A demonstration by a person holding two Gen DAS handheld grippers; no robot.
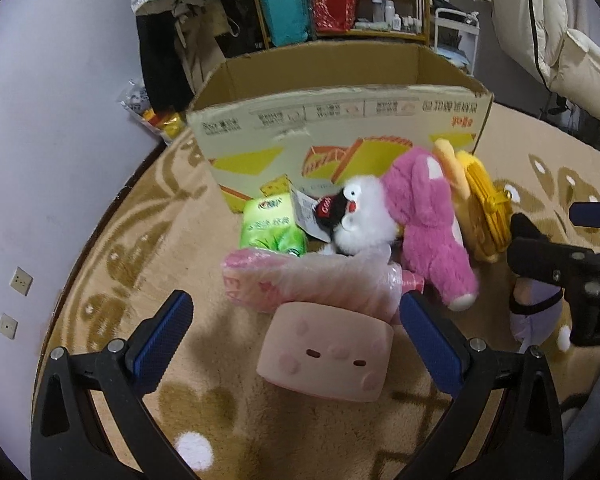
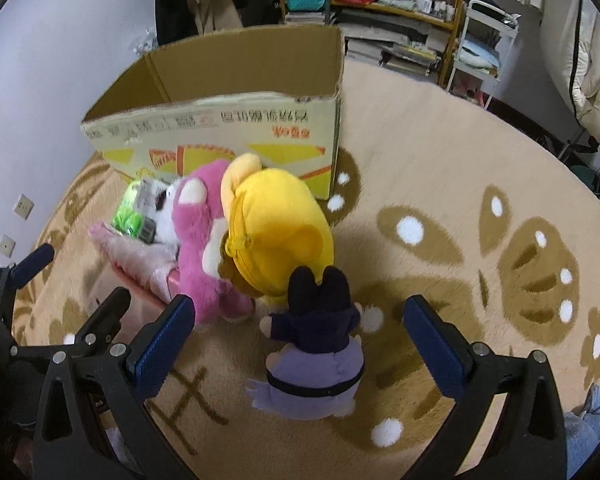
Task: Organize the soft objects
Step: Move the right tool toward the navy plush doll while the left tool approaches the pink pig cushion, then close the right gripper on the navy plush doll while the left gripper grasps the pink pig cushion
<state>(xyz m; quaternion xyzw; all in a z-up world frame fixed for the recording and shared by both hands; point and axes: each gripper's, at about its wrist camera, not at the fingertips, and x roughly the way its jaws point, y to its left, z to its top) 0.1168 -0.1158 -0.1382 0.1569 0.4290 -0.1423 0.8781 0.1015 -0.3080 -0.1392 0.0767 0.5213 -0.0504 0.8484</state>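
Note:
An open cardboard box [image 1: 340, 128] [image 2: 236, 120] stands on the rug. In front of it lie a green tissue pack [image 1: 274, 224], a white and black plush [image 1: 360, 216], a pink plush [image 1: 432, 224] [image 2: 208, 240], a yellow plush [image 1: 480, 204] [image 2: 276, 232] and a pink wrapped bundle [image 1: 312, 284]. My left gripper [image 1: 296, 332] is open around a pale pink cushion [image 1: 328, 352]. My right gripper [image 2: 296, 340] is open around a purple and dark plush doll [image 2: 316, 344], also seen in the left wrist view [image 1: 536, 312].
A tan patterned rug [image 2: 460, 240] covers the floor. Shelves with bags and bottles [image 1: 340, 0] stand behind the box, with hanging clothes [image 1: 172, 20] to the left. A white wall [image 1: 40, 160] with sockets is at left. A white cart [image 2: 484, 40] stands at back right.

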